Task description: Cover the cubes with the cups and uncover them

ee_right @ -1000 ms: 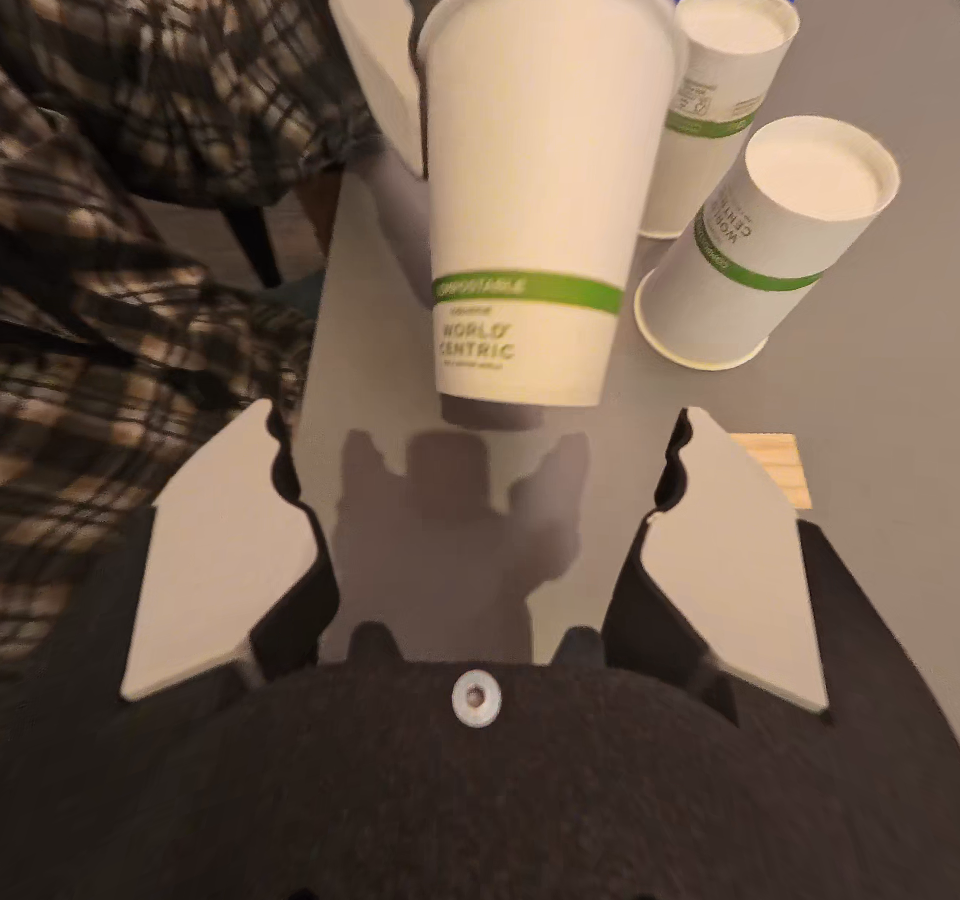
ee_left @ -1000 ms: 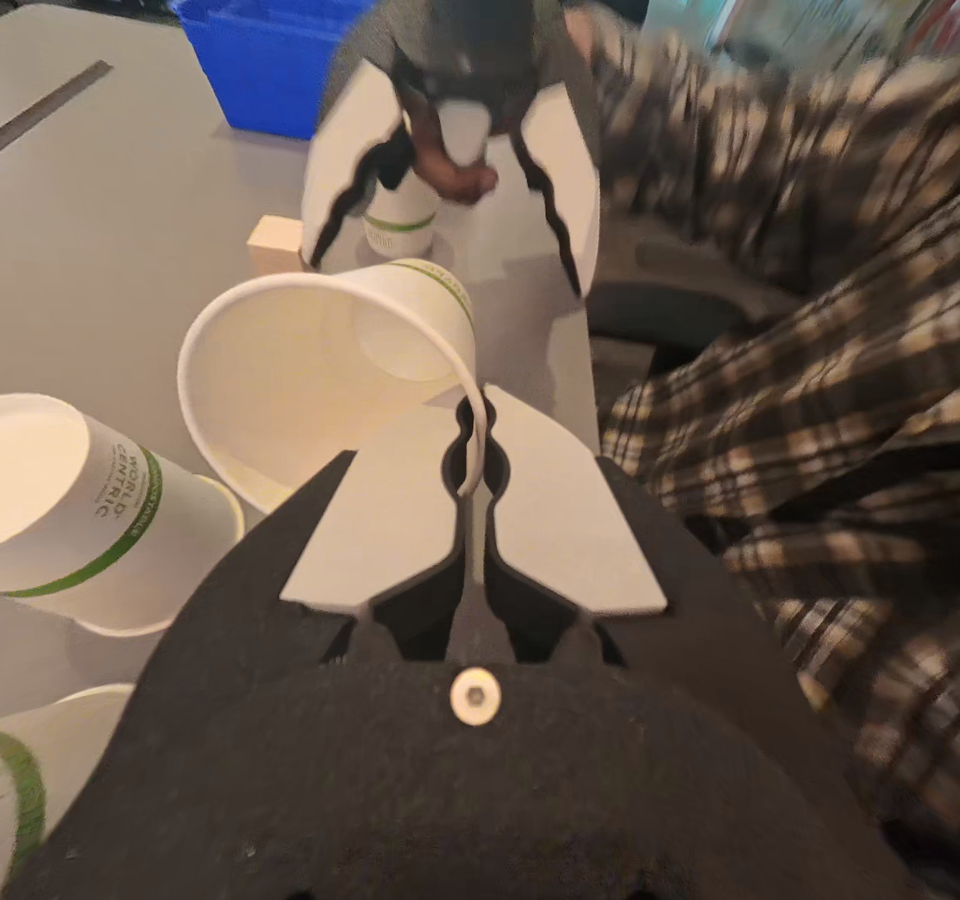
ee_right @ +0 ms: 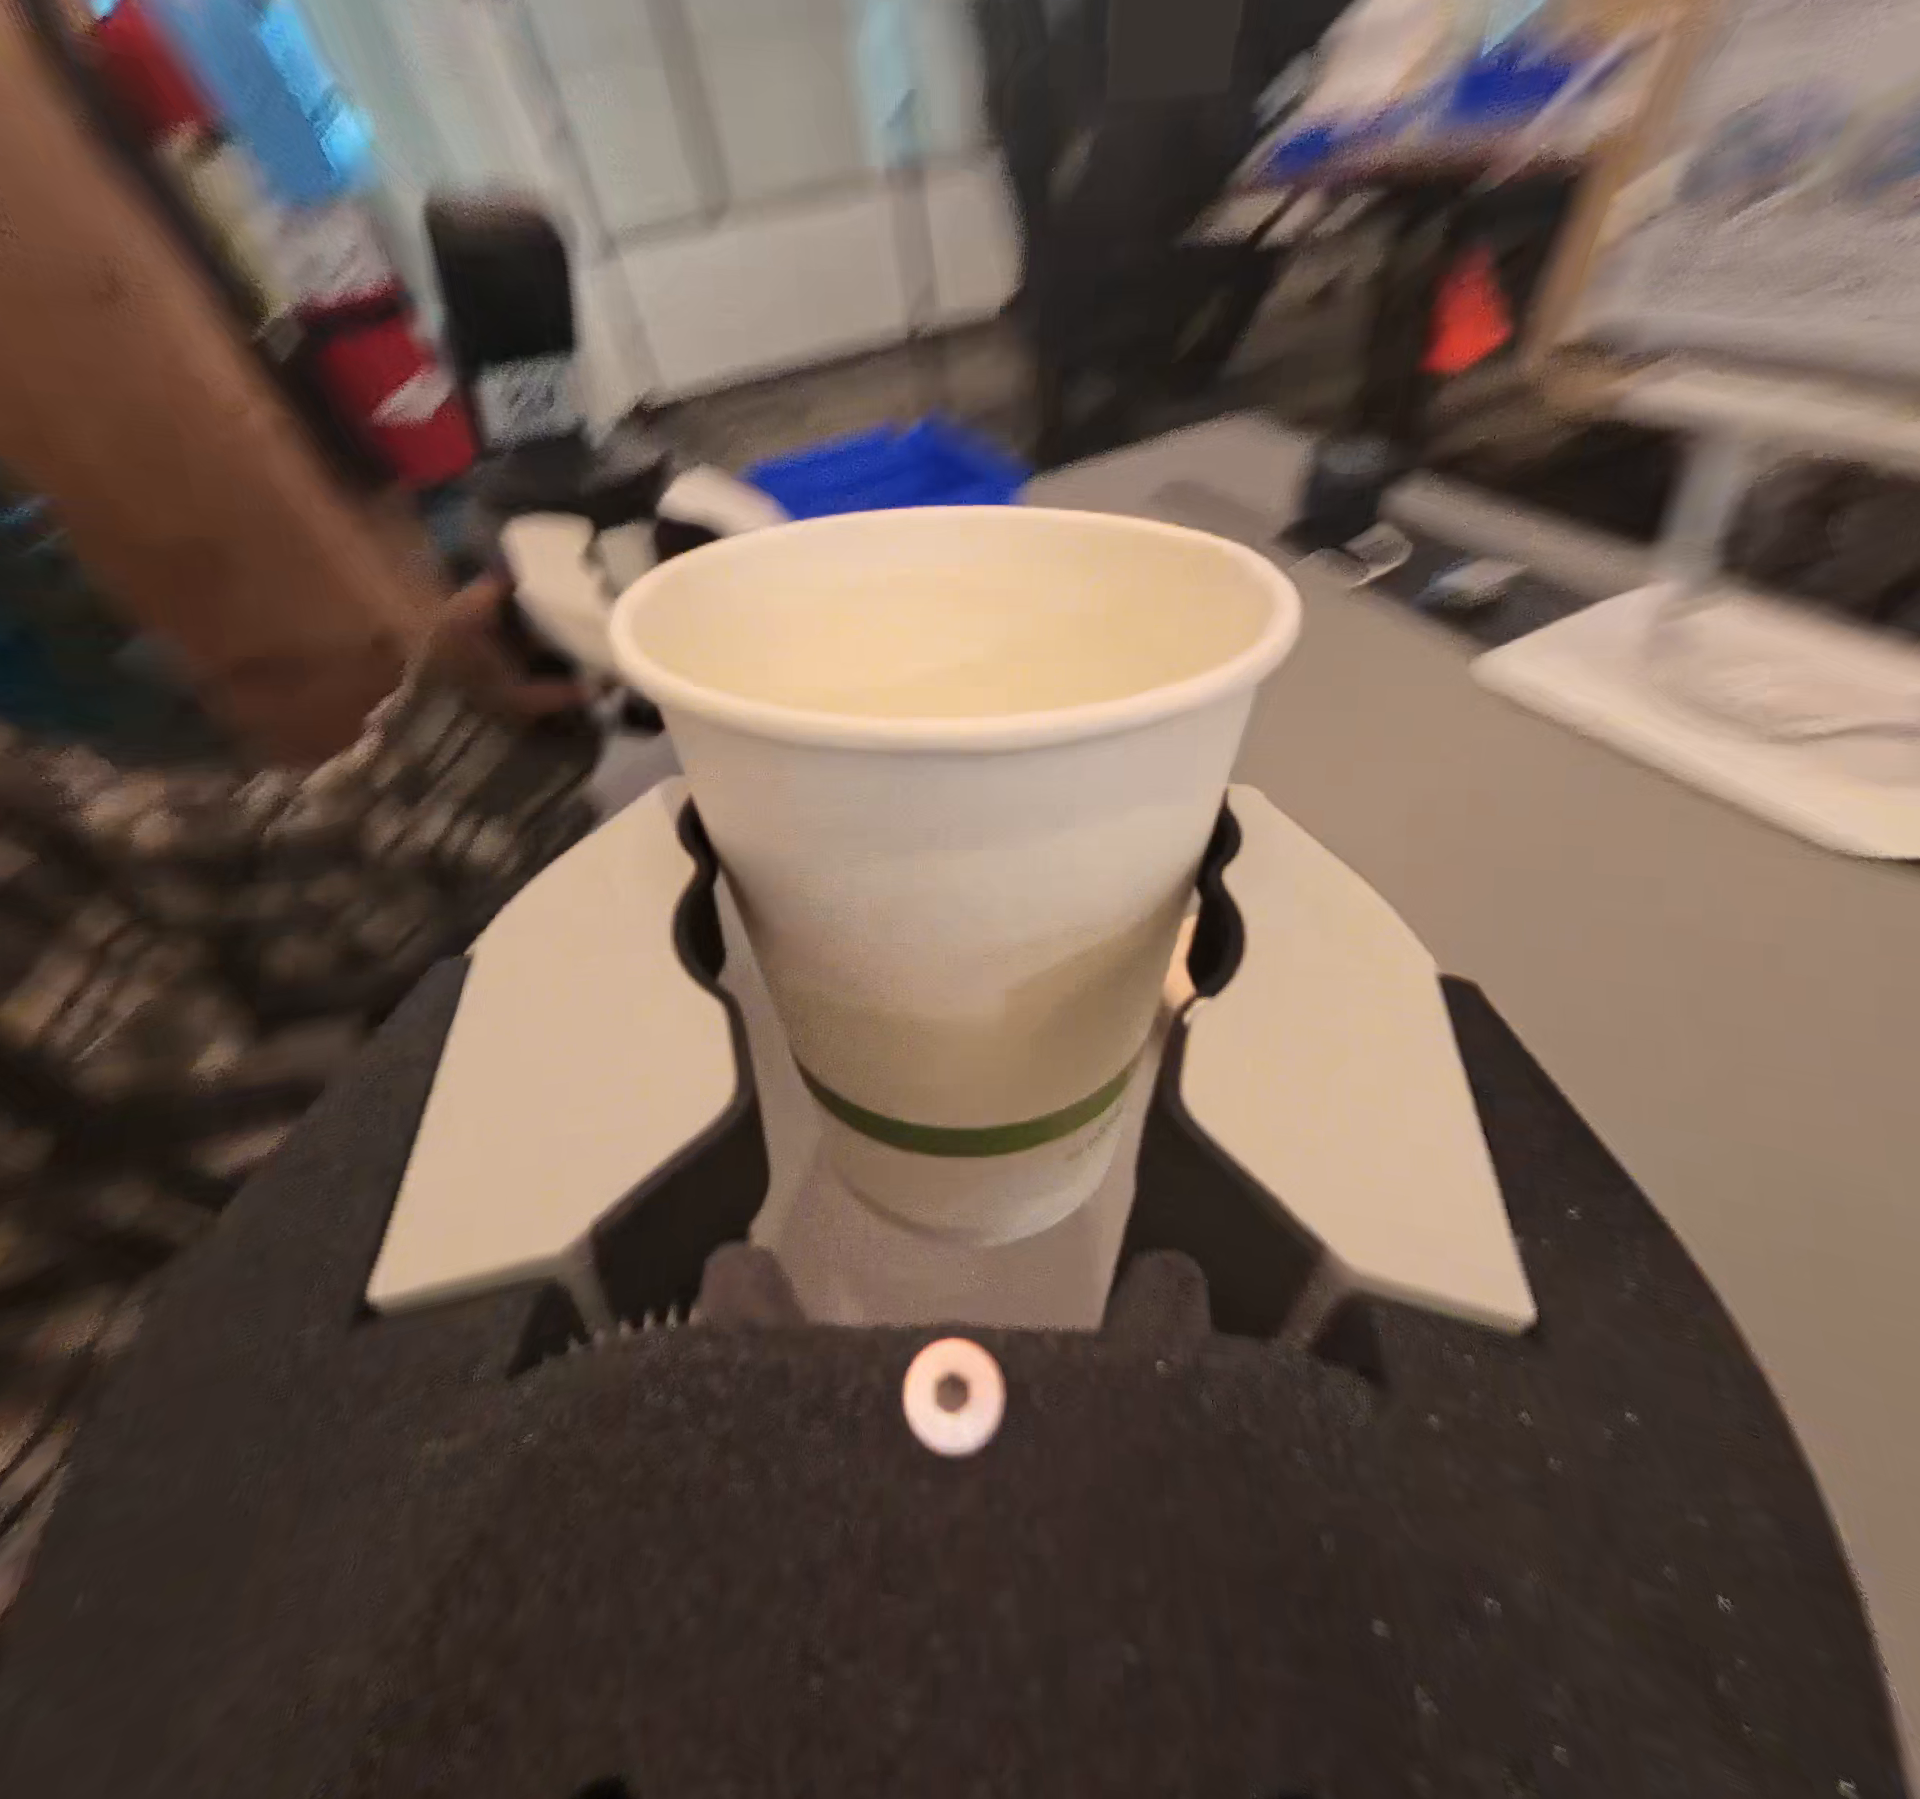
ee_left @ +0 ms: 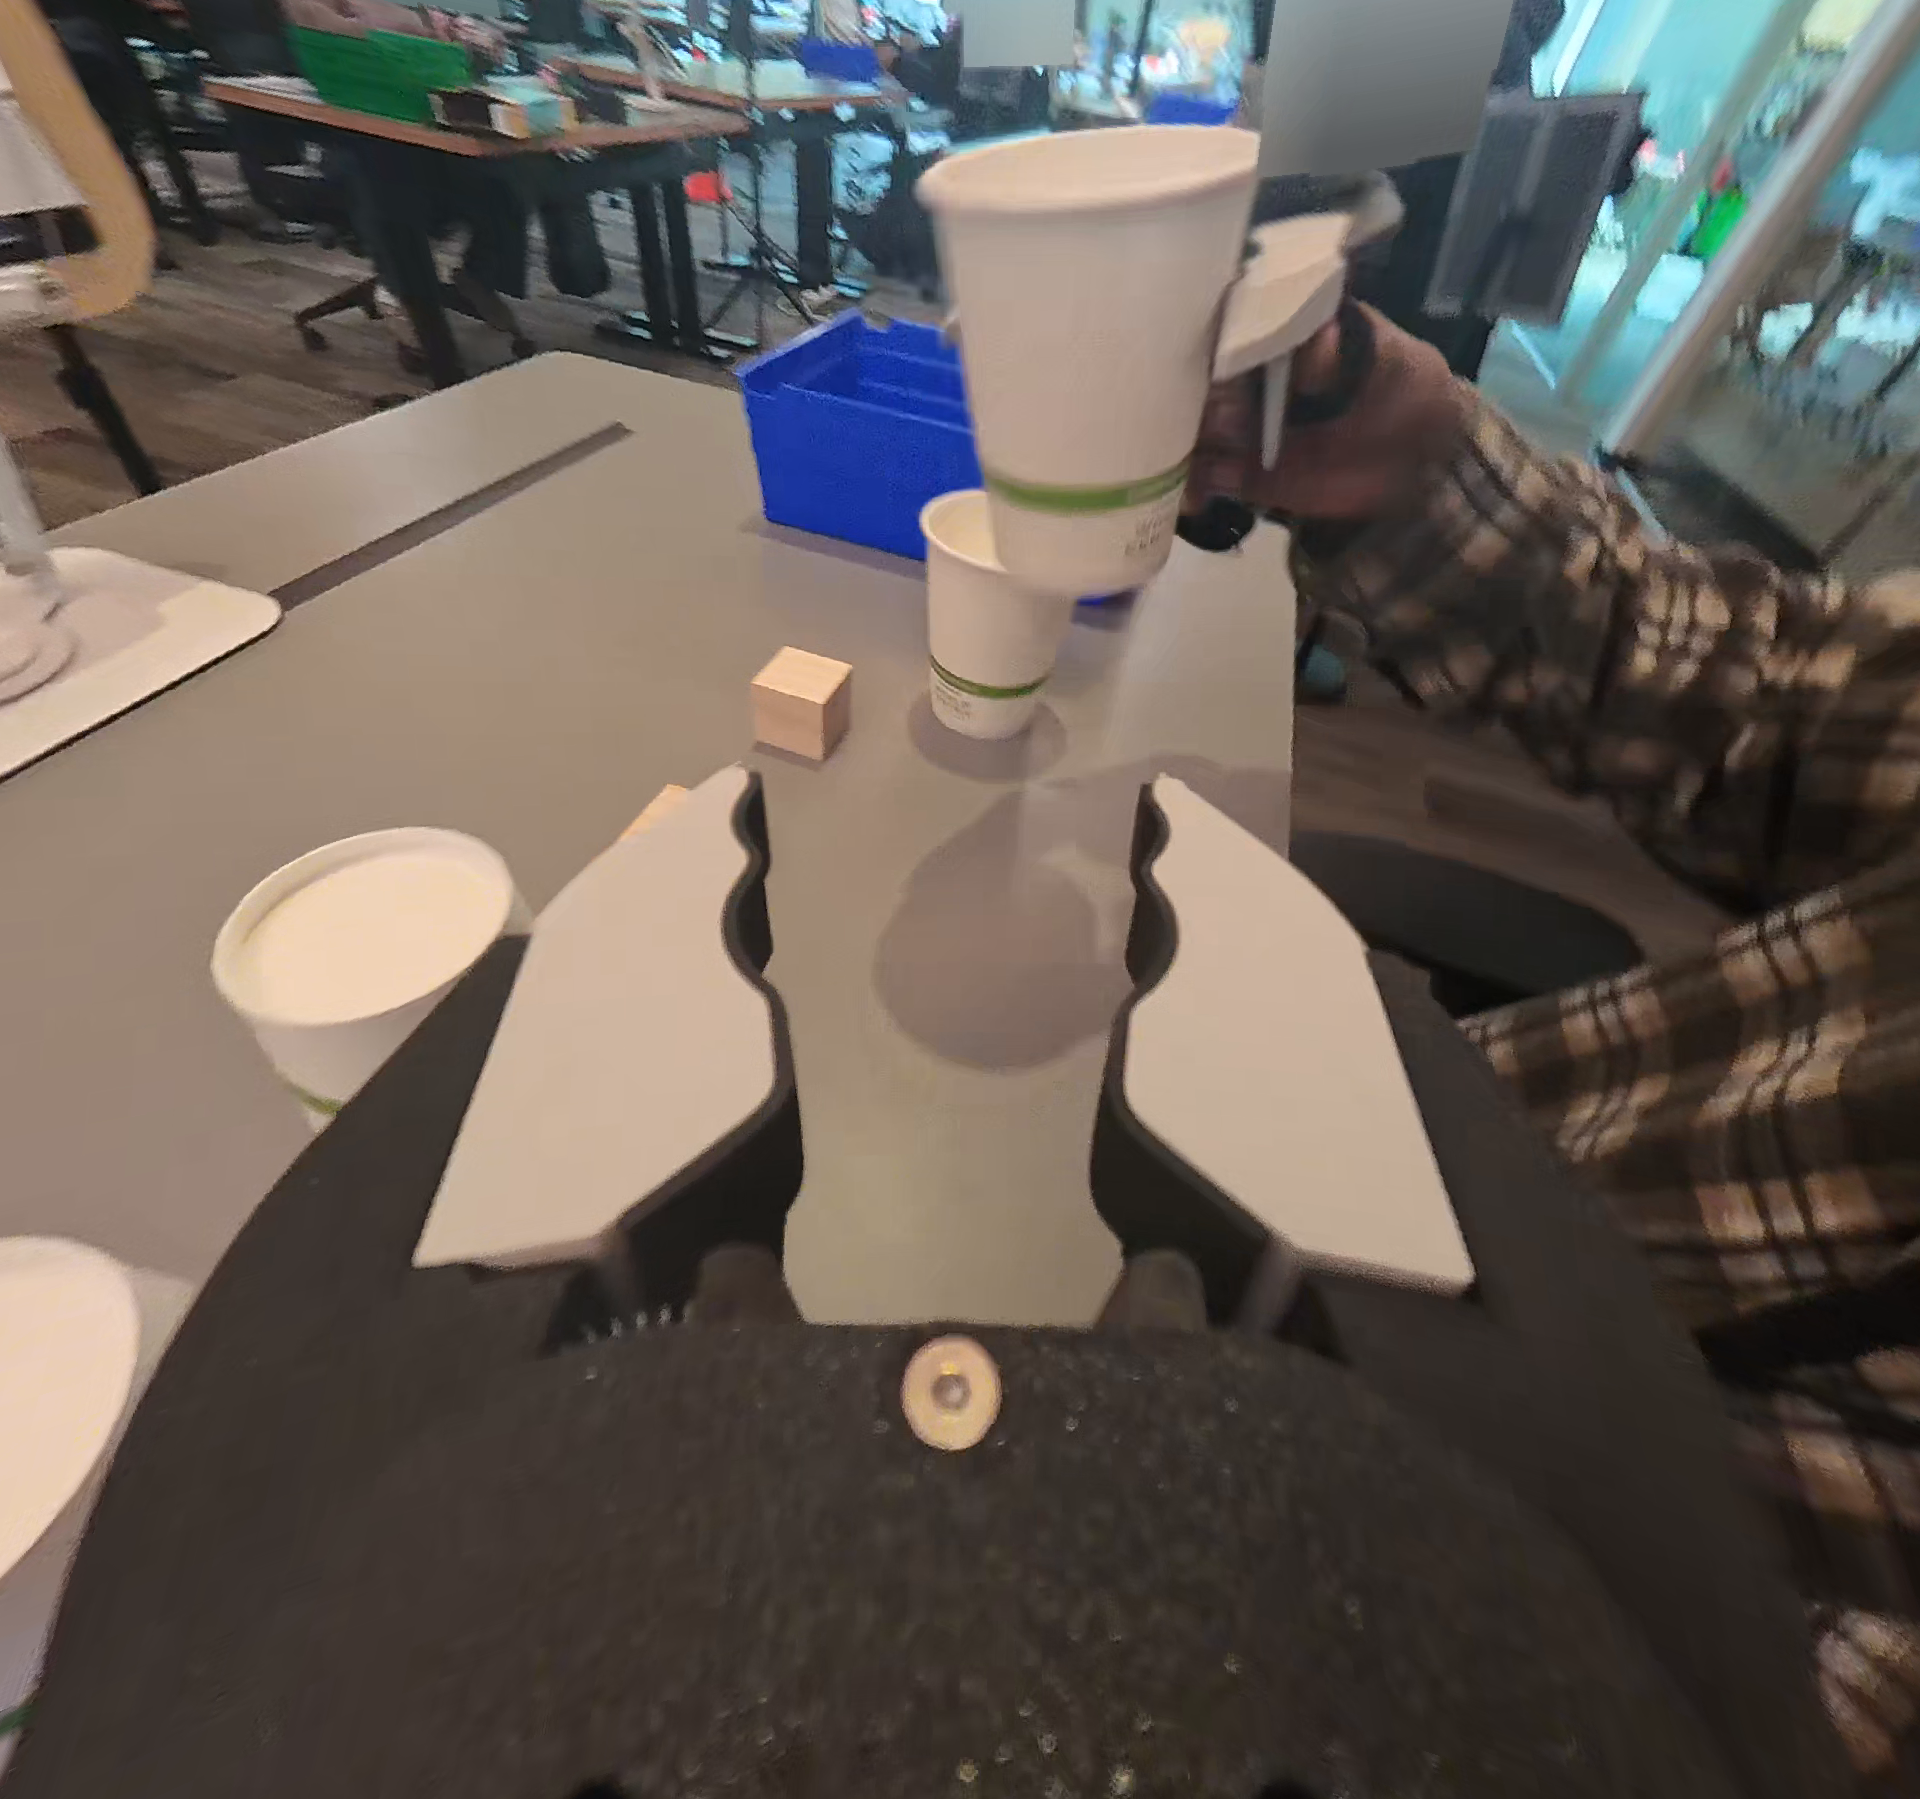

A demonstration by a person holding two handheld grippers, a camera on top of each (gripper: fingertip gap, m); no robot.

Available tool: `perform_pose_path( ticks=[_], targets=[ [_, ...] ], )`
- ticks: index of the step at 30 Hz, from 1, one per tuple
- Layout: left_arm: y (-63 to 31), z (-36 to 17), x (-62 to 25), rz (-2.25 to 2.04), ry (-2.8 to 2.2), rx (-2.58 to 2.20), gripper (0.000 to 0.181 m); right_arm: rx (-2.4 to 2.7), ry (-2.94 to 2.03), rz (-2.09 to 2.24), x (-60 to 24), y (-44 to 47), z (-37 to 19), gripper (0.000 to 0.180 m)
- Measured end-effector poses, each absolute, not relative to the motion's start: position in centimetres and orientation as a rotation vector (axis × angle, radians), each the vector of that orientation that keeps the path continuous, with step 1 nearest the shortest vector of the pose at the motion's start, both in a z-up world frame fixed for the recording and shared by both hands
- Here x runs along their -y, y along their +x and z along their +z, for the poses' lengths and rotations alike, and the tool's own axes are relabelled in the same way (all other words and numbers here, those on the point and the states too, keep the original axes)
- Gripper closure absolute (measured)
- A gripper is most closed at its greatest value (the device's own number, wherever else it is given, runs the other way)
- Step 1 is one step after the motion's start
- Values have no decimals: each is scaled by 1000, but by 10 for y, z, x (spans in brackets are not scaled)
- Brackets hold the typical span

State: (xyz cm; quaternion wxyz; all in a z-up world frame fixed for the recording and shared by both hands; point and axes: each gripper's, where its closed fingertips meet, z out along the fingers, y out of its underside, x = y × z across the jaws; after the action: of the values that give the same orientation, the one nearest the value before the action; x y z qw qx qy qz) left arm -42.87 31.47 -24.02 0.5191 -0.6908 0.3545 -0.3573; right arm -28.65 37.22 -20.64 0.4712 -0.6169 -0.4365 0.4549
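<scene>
My right gripper (ee_right: 956, 908) squeezes a white paper cup (ee_right: 951, 845) with a green band and holds it mouth up in the air above the grey table (ee_left: 468, 710). My left gripper (ee_left: 951, 876) is wide open with nothing in it, low over the table. A wooden cube (ee_left: 800, 705) sits bare on the table next to a second cup (ee_left: 987, 627) standing mouth up, and an upside-down cup (ee_left: 358, 949) stands near my left fingers (ee_left: 623, 1022).

Small print sits under the green band of the raised cup (ee_left: 1086, 336) (too blurred to read). The upright cup (ee_left: 982, 627) near the tabletop's (ee_left: 468, 669) far edge bears similar print, equally unreadable.
</scene>
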Motion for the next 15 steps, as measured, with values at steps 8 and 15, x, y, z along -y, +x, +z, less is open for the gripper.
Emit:
perform_pose_path(
  ticks=[8,15],
  targets=[
    [-441,-238,-324,-900,-1678,-738,117,492,-1426,749,-418,-178,-209,91],
    [-435,-249,-323,-837,-1718,-801,117,447,-1470,705,-434,-174,-241,91]
  ],
)
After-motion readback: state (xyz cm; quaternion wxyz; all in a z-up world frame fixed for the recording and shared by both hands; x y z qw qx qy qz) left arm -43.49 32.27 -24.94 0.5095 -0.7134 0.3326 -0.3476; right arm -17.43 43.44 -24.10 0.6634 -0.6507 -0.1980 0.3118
